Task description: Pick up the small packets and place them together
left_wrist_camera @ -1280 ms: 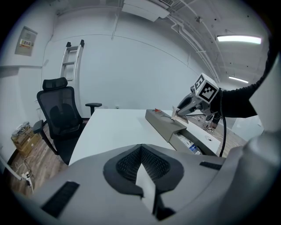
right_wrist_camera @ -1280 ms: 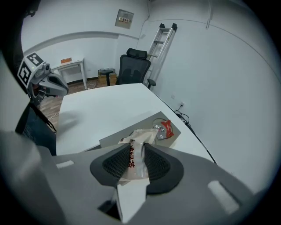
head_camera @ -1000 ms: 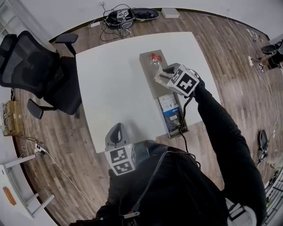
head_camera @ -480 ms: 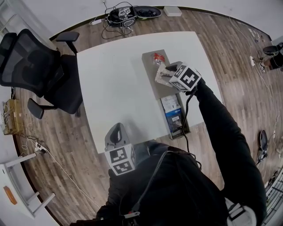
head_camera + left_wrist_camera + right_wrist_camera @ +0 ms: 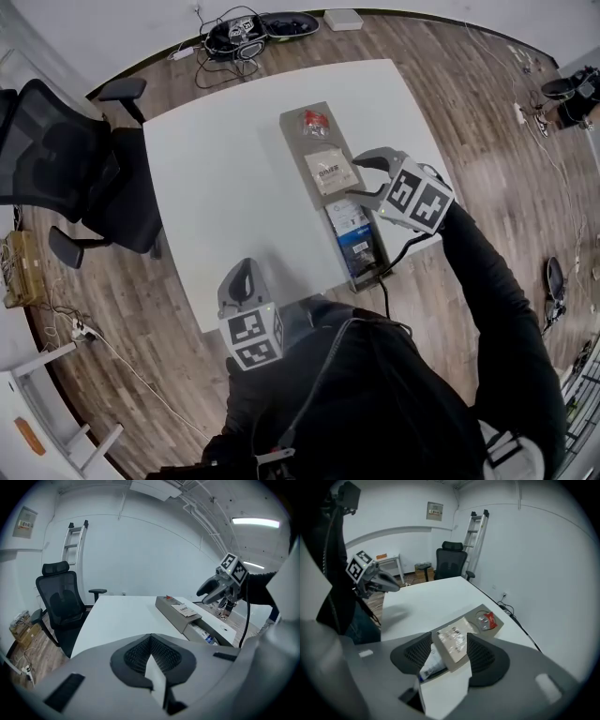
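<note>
Jaws of the right gripper (image 5: pixel 450 645) have just been opening — beige packet (image 5: pixel 454 637) loose between.

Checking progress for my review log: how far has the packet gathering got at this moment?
Done: the white packet lies on the gray box next to the red packet, slightly apart from it. In hand: nothing. The right gripper, whose jaws have just been opening, is by the white packet without gripping it. The left gripper is shut and empty. Left: more packets lie in the box's open compartment, probably next.
</note>
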`<state>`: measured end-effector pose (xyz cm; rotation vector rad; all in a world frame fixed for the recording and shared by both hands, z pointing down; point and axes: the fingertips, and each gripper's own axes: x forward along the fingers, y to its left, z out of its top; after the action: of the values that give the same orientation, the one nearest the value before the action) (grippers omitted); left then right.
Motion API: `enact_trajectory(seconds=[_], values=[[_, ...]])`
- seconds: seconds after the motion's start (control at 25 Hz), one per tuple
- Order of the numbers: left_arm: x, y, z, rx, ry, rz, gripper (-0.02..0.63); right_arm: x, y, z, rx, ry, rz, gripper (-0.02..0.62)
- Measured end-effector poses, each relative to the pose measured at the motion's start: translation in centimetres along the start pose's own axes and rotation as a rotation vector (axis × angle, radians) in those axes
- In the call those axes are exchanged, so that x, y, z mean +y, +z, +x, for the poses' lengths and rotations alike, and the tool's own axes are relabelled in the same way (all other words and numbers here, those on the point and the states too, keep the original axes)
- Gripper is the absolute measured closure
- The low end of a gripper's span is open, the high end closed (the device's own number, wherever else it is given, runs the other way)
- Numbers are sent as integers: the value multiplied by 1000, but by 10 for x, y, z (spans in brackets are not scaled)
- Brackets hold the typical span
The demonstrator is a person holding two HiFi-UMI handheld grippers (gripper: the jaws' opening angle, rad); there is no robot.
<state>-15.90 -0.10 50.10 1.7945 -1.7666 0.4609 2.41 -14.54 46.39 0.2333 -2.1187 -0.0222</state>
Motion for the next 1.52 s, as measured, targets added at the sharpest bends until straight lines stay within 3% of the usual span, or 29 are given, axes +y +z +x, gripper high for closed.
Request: enact_trajectory(seconds=[0.16,0.28,0.6,0.92,1.16,1.52], values=[[-8,1,1,-3,-20,12,607,68,-44,1,130,104,-80,388],[-13,2,1,-4,-33,22,607,108,-72,10,185,182,-65,388],[-20,-3,-5,0,-42,28,607,153,-115,35,295,250,-78,383],[-18,-8,-9,6,-32,22,607,163,-139,56,393,234,-145,380],[-17,-8,-9,2,-30,19,607,161,-142,61,406,185,-166,380],[-21,-9,-10,0,-36,24,607,165,-142,55,394,158,-144,506]])
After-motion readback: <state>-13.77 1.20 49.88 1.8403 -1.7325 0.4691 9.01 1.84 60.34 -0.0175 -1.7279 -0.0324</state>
